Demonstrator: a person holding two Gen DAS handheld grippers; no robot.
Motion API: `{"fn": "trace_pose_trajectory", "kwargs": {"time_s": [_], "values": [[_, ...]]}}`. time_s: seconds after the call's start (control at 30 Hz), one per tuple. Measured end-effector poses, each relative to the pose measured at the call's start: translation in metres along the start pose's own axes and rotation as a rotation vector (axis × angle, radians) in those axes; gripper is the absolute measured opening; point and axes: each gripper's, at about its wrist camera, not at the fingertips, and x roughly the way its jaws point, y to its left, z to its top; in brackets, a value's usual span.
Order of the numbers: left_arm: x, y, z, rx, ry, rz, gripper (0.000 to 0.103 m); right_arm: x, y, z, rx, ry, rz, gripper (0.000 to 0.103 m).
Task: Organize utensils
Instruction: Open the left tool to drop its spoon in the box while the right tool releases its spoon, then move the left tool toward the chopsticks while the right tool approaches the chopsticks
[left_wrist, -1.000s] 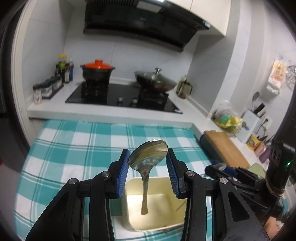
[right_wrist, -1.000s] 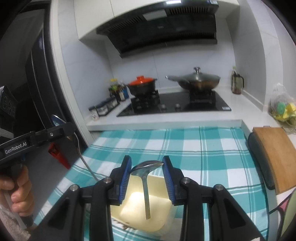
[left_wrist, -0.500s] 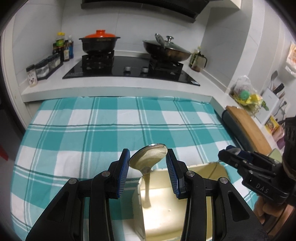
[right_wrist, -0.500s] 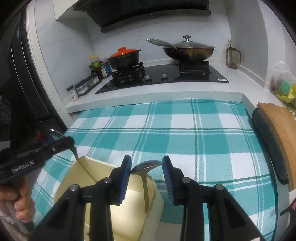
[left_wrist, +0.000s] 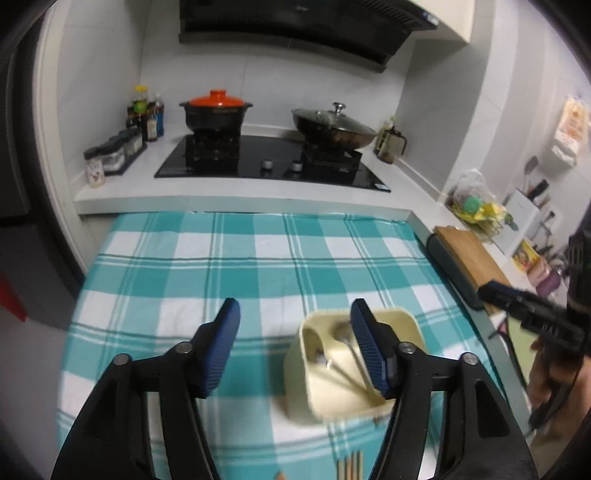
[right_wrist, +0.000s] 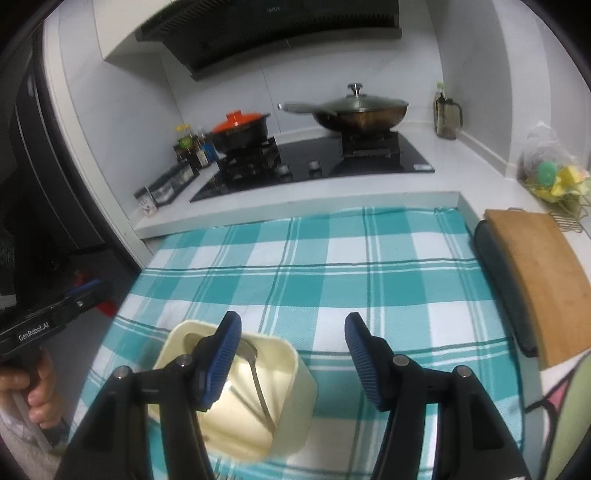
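Both spoons (left_wrist: 341, 332) sit in the cream holder (left_wrist: 400, 322) on the checked cloth (left_wrist: 258, 266). Left gripper (left_wrist: 295, 345) and right gripper (right_wrist: 291, 356) hover wide open, empty. Drop-off looks done; next, likely the chopsticks (left_wrist: 351, 467) at the near edge.

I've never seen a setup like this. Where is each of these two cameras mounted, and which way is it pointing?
Left wrist view: sits on the left gripper, looking forward along its open blue fingers over the checked cloth toward the stove; the right gripper and the hand holding it show at the right edge.
Right wrist view: sits on the right gripper, also open and facing the stove; the left gripper and its hand show at the left edge.
Shared: the cream utensil holder with spoons inside, the cloth, the stove, the cutting board.
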Motion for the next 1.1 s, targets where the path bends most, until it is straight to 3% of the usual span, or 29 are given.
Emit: {"fn": "trace_pose_trajectory", "kwargs": {"time_s": [0.07,0.27,0.43,0.63,0.77,0.87,1.1], "values": [[-0.035,0.003,-0.026,0.047,0.015,-0.013,0.08,-0.036,-0.001,-0.011,-0.015,-0.017,0.005,0.06],[-0.113,0.014,-0.131,0.182,0.119,0.075,0.084,-0.139,0.007,-0.084,-0.144,-0.08,-0.037,0.061],[-0.146,0.018,-0.201,0.115,0.134,0.08,0.091,-0.193,0.019,-0.171,-0.243,-0.142,-0.163,0.061],[-0.14,0.006,-0.258,-0.047,0.117,0.011,0.093,-0.199,0.042,-0.272,-0.197,-0.162,-0.233,0.061],[-0.111,-0.003,-0.29,-0.08,0.185,0.0,0.093,-0.173,0.06,-0.326,-0.195,-0.07,-0.191,0.061],[-0.102,-0.009,-0.311,-0.054,0.214,0.036,0.093,-0.159,0.069,-0.347,-0.199,-0.007,-0.165,0.061],[-0.098,-0.007,-0.34,-0.077,0.244,0.07,0.093,-0.145,0.079,-0.367,-0.167,0.038,-0.12,0.061]]}}
